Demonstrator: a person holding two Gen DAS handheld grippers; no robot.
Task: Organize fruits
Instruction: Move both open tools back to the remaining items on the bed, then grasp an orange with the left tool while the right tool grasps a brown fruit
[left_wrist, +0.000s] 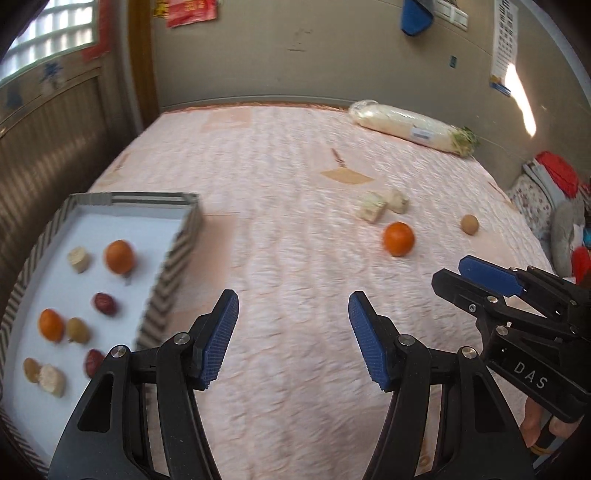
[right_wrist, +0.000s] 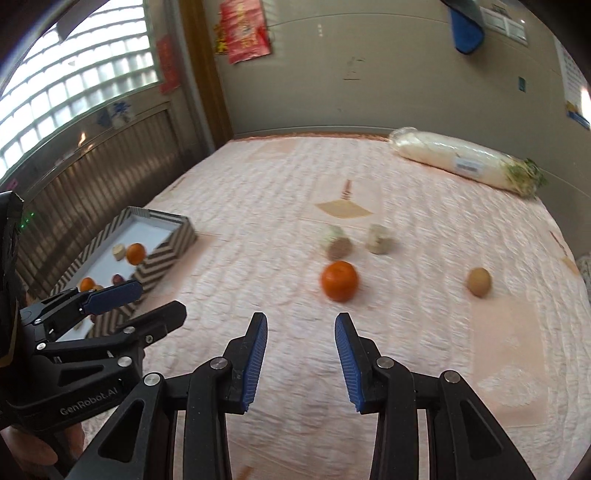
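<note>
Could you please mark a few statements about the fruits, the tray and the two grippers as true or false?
1. Both grippers are empty and open. True: the left gripper and the right gripper hold nothing, with their jaws apart.
2. The striped tray is empty. False: it holds two oranges, dark red fruits and pale pieces.
3. One orange lies loose on the bedspread. True.
4. The small brown fruit is touching that orange. False: it lies apart from it, off to the right.
5. The wrapped white radish lies in the tray. False: it lies at the far side of the bedspread, near the wall.
</note>
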